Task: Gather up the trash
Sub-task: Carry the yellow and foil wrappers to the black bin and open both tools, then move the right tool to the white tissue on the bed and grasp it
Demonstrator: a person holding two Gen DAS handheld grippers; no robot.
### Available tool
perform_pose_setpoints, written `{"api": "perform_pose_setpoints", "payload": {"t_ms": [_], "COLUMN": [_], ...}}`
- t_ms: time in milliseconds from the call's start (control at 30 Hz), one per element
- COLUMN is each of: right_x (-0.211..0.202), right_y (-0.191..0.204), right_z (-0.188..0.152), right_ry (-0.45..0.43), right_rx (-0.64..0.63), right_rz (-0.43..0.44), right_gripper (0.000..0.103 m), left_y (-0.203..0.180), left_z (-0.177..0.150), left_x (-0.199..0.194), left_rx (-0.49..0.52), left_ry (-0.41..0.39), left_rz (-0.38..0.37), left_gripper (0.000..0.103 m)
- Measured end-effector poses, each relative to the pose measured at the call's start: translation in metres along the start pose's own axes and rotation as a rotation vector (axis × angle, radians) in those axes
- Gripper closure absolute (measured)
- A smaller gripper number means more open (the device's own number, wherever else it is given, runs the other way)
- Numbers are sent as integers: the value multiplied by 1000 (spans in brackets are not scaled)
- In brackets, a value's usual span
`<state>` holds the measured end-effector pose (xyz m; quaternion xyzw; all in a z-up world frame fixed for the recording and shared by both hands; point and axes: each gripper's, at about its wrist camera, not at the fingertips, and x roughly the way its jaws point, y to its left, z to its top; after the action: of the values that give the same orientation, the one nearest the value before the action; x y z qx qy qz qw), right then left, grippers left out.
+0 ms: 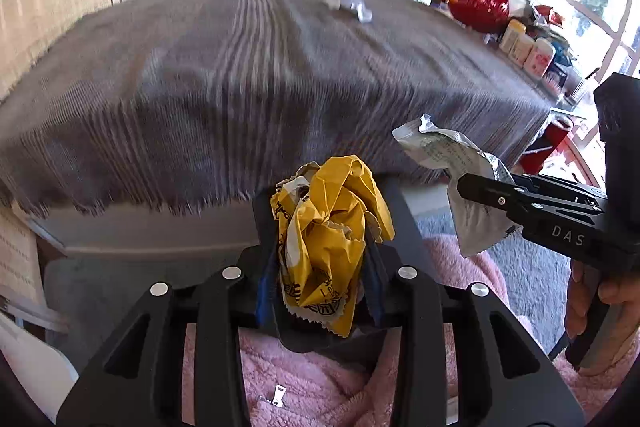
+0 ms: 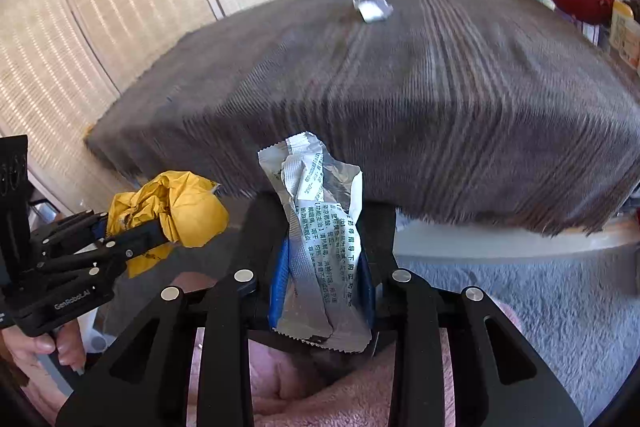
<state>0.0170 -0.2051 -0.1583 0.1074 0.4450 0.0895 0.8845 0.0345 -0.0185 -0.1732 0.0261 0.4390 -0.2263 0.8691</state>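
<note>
1. The left tool (image 1: 326, 247) is clamped on a crumpled yellow wrapper (image 1: 332, 239) — the paper bulges up above the fingers and hangs out below them, the jaws only narrowly apart around it.
2. The right tool (image 2: 324, 259) grips a silver foil packet (image 2: 320, 239) printed with green text; the packet stands upright between the blue pads, its torn top above the fingertips.
3. Both tools are held side by side at the near edge of the desk (image 1: 280, 87), which is covered by a grey striped cloth (image 2: 440, 99).
4. In the left wrist view the right tool shows at the right with its foil packet; a hand (image 1: 600, 303) holds its handle.
5. One more piece of trash — a small crumpled white wrapper (image 1: 350, 6) — lies on the cloth at the far side of the desk, well apart from both tools.
6. Red items (image 1: 480, 7) and several bottles (image 1: 524, 49) crowd the desk's far right side.
7. Pink fleece (image 1: 320, 379) lies below the tools.
</note>
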Motion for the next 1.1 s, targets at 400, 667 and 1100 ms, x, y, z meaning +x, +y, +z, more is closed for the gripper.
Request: {"api": "perform_pose_setpoints", "payload": {"t_ms": [400,667,1100], "right_x": [49,62,36], "right_y": [-4,-10,-20], "right_z": [-17,-10,13], "right_ry": [136,162,56], "right_rx": [53,102,109], "right_rz": [8,10,-47], "right_gripper": [71,42,3], "left_y": [6,11,25], "left_z": [-32,-28,-1], "left_x": [58,71,40], "left_rx": [-25,-32,-32], "left_ry": [148,180,101], "left_rz": [-5,1,59], "left_gripper": [68,49,8]}}
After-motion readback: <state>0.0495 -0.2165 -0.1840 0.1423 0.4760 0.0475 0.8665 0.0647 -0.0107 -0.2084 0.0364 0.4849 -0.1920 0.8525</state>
